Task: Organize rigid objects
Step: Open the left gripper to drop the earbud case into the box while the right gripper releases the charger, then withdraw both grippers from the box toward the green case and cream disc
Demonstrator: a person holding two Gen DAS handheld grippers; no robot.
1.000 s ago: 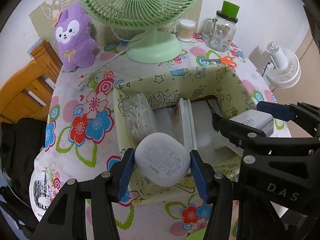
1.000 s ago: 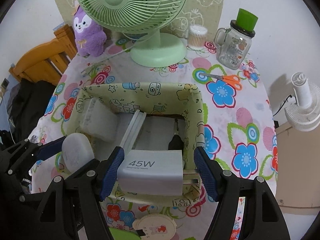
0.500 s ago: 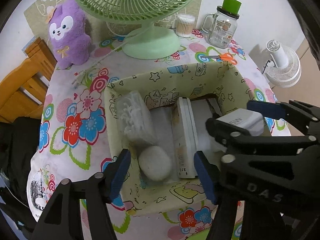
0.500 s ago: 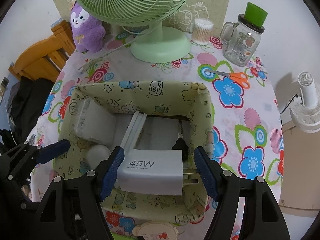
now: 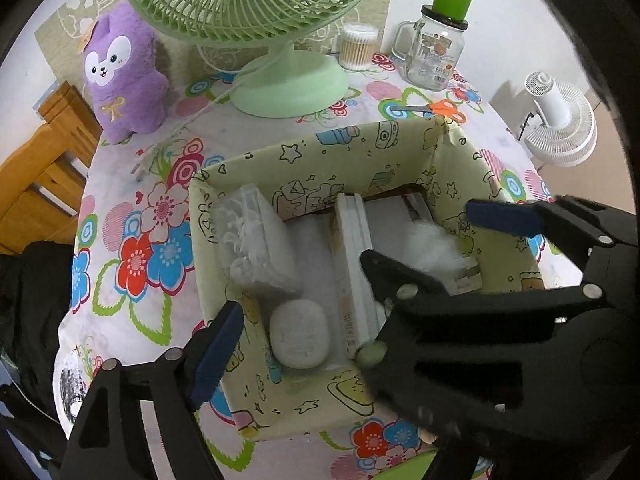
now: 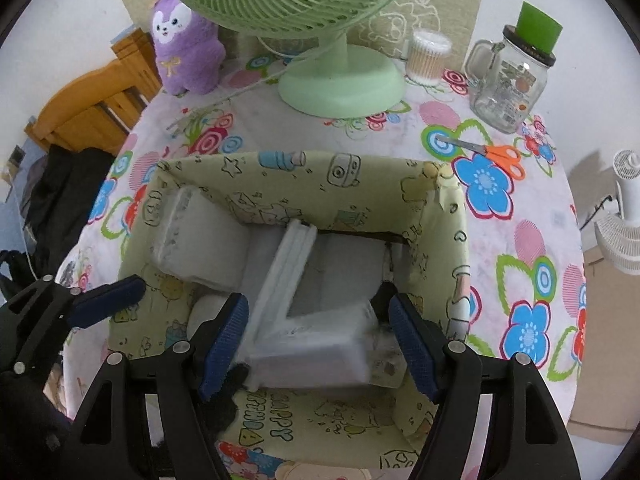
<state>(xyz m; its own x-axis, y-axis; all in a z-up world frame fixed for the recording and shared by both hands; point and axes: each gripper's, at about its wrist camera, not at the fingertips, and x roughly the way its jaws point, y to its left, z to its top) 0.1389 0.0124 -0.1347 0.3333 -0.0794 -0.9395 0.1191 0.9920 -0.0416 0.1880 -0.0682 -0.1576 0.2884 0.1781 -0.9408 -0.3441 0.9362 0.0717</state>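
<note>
Pale-yellow printed card box (image 5: 320, 148) sits mid-bench on the flowered cloth, holding nearly everything that matters here. Left to right inside it: a clear bag of white plastic bits (image 5: 256, 244) at about 10 o'clock in the left wrist view, the white rounded earbud case (image 5: 299, 339) lying flat on the box floor at 7 o'clock, a white divider strip (image 5: 352, 264) running up the middle, and the grey charger block (image 6: 316, 344) in the right compartment, blurred in both views. The left hand-held gripper (image 5: 296, 344) hangs over the case with jaws spread; they have just been opening, one blue pad outside the box wall, nothing pinched. The right hand-held gripper (image 6: 316, 344) straddles the charger, jaws also just widened, and its pads appear clear of the block's sides, so I read it as let go, dropped or dropping. Judgement: both pieces look delivered; this pair is done. Still loose on the bench at 1 o'clock: orange scissors (image 6: 496, 154), a cotton-swab tub (image 6: 428, 56), a glass jar mug (image 6: 508, 84). Whether those belong in the box, cannot say.
</note>
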